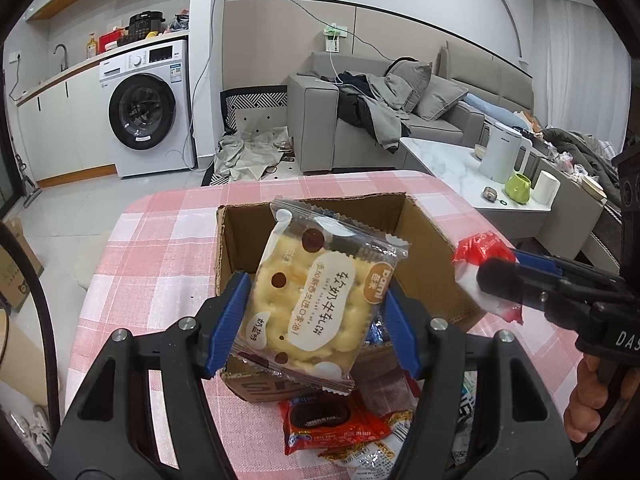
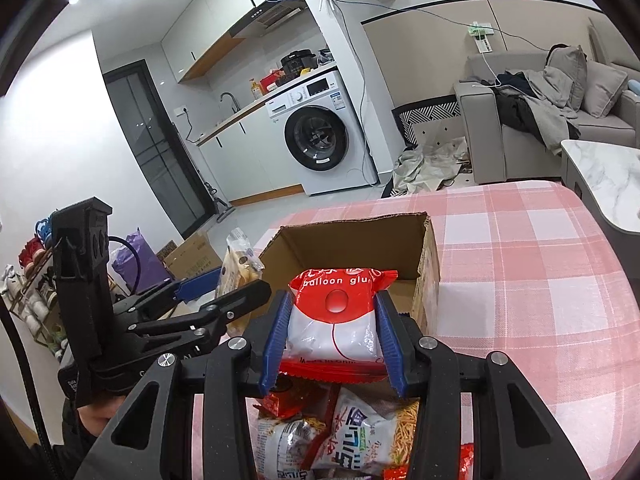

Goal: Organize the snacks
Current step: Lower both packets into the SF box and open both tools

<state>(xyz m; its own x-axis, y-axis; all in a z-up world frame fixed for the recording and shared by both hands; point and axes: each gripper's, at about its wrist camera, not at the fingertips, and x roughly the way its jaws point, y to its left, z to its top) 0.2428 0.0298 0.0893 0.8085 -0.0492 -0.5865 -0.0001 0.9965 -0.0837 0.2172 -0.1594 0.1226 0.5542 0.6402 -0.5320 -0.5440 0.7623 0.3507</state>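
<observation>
Gripping a cracker packet [image 1: 316,300] between its blue fingers [image 1: 232,312], the left gripper [image 1: 316,320] hangs over the cardboard box [image 1: 424,248]. Right gripper [image 2: 334,332] clamps a red-and-white bag [image 2: 336,320], pads pressing both sides, above the box's near edge on the checked table [image 2: 520,280].

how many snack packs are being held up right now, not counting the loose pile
2. A cracker pack is clamped in the left tool over the cardboard box; a red-and-white packet is clamped in the right tool beside it.
</observation>
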